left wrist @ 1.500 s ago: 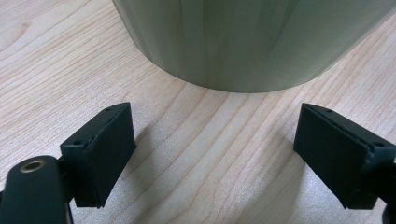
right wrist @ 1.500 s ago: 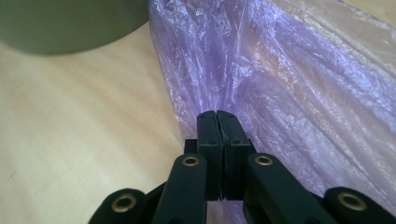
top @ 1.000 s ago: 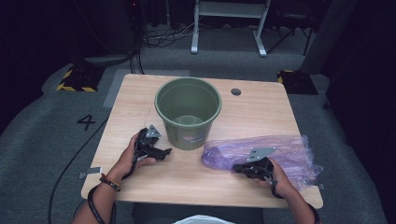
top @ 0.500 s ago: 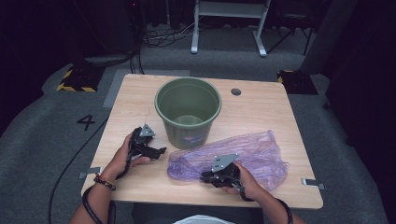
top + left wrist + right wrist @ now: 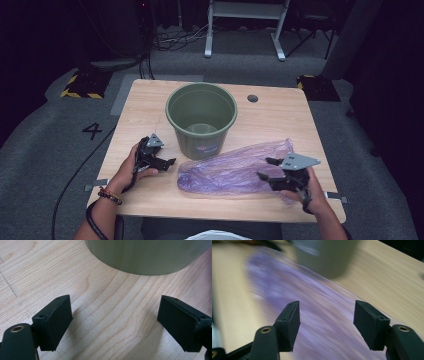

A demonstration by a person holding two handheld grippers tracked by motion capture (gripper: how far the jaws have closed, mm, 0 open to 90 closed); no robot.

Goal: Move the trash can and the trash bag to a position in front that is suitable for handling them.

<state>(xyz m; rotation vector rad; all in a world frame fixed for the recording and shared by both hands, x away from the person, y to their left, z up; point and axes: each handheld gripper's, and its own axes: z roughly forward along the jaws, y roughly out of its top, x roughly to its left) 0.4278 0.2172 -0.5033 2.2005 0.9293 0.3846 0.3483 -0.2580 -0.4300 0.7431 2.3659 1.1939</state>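
A dark green bucket (image 5: 201, 120) stands upright in the middle of the wooden table (image 5: 280, 115). In front of it a purple see-through plastic bag (image 5: 230, 172) lies flat, stretched from left to right. My right gripper (image 5: 266, 169) hovers over the bag's right part; its jaws have just been opening and hold nothing. The right gripper view is blurred and shows the open right gripper (image 5: 327, 320) above the bag (image 5: 312, 305), with the bucket (image 5: 329, 257) beyond. My left gripper (image 5: 162, 164) rests open left of the bag. In its own view the left gripper (image 5: 115, 315) is over bare wood, the bucket (image 5: 147, 255) ahead.
A round cable hole (image 5: 252, 98) sits in the table's far right part. Behind the table stands a white metal frame (image 5: 245, 25) among cables. Yellow-and-black striped bases (image 5: 82, 85) lie on the grey floor at both far corners.
The right gripper dragged the bag leftward, spreading it out, then let go, opened and moved back to the right and up. The left gripper stayed in place.
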